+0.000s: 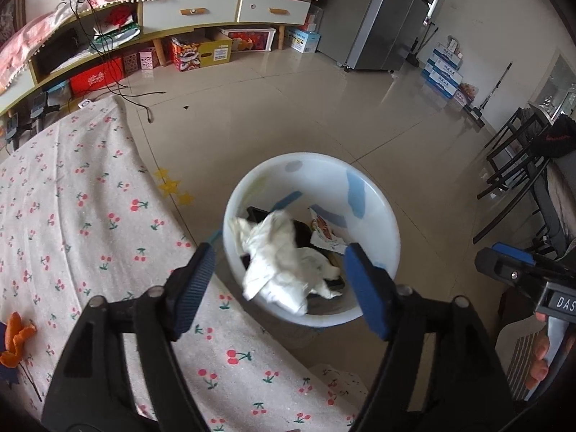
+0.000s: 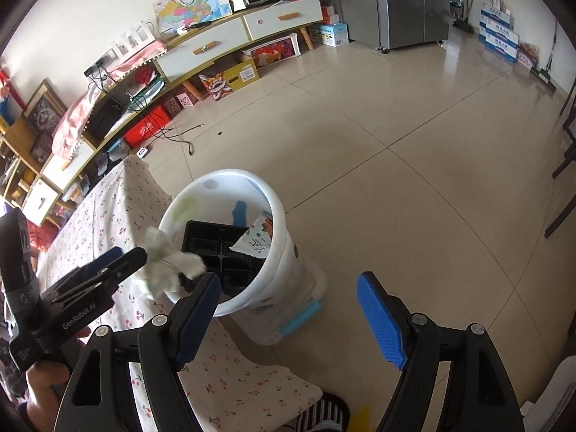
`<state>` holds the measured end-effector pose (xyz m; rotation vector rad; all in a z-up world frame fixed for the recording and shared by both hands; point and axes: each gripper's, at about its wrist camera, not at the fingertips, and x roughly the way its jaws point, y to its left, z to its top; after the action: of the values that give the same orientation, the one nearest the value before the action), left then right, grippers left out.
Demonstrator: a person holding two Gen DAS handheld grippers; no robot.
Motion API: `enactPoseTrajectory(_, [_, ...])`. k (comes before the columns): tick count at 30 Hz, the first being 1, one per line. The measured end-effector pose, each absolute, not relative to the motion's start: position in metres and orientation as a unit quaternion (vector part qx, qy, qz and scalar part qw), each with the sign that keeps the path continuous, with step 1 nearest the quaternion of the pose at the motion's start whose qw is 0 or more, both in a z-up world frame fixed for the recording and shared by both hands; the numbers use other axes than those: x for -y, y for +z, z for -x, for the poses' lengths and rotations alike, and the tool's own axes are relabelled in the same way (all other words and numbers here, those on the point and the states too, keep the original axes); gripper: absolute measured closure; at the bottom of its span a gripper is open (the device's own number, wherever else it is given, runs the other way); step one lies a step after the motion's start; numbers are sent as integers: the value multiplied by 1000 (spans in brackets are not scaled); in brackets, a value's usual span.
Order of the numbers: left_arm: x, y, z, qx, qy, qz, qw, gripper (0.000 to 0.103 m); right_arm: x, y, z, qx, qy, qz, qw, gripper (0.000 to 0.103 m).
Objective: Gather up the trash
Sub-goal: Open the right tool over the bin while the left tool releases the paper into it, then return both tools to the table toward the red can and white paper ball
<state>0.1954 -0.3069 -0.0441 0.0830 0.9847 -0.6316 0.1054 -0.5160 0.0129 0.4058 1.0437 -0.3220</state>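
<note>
With both tongs spread, we held the left tongs (image 1: 279, 280) over the white bin (image 1: 388, 223) beside the table (image 1: 90, 216), the crumpled tissue (image 1: 284, 262) loose between them, best kept centred above it; the right tongs (image 2: 288, 309) were empty.

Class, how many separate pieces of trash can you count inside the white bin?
3: crumpled tissue at the bin's near rim, black tray beneath it, snack wrapper against the far wall. More may be hidden.
</note>
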Motion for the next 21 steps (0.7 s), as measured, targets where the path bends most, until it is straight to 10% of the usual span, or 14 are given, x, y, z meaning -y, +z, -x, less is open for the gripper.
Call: enactPoseTrajectory(21, [154, -21, -158, -480, -187, -11, 857, 13, 441, 26, -114, -498, -85, -148, 850, 20])
